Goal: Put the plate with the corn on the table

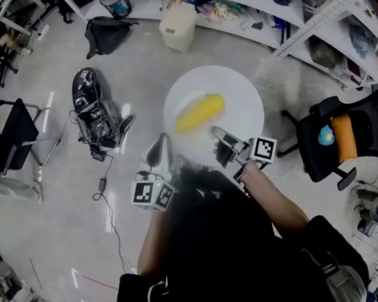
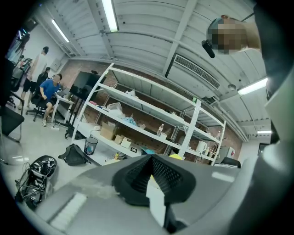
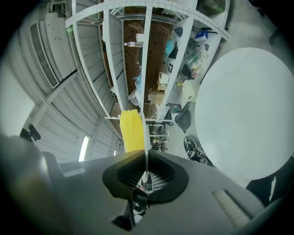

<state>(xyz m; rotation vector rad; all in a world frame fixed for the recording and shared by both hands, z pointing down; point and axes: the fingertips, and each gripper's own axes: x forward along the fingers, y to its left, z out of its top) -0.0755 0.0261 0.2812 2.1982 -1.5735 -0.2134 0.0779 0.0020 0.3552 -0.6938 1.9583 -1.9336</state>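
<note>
- While both grippers grip it, the plate (image 1: 182, 105) is carried in front of the person, with the corn (image 1: 199, 113) lying on it.
- Left gripper (image 2: 154, 186): jaws closed on the plate's white rim.
- Right gripper (image 3: 146, 173): jaws pinched on the plate seen edge-on, corn just beyond them.
- Round white table (image 3: 243, 110): faces the plate's underside, apart from it.
- Head view: plate's outline cannot be told from the table below.
</note>
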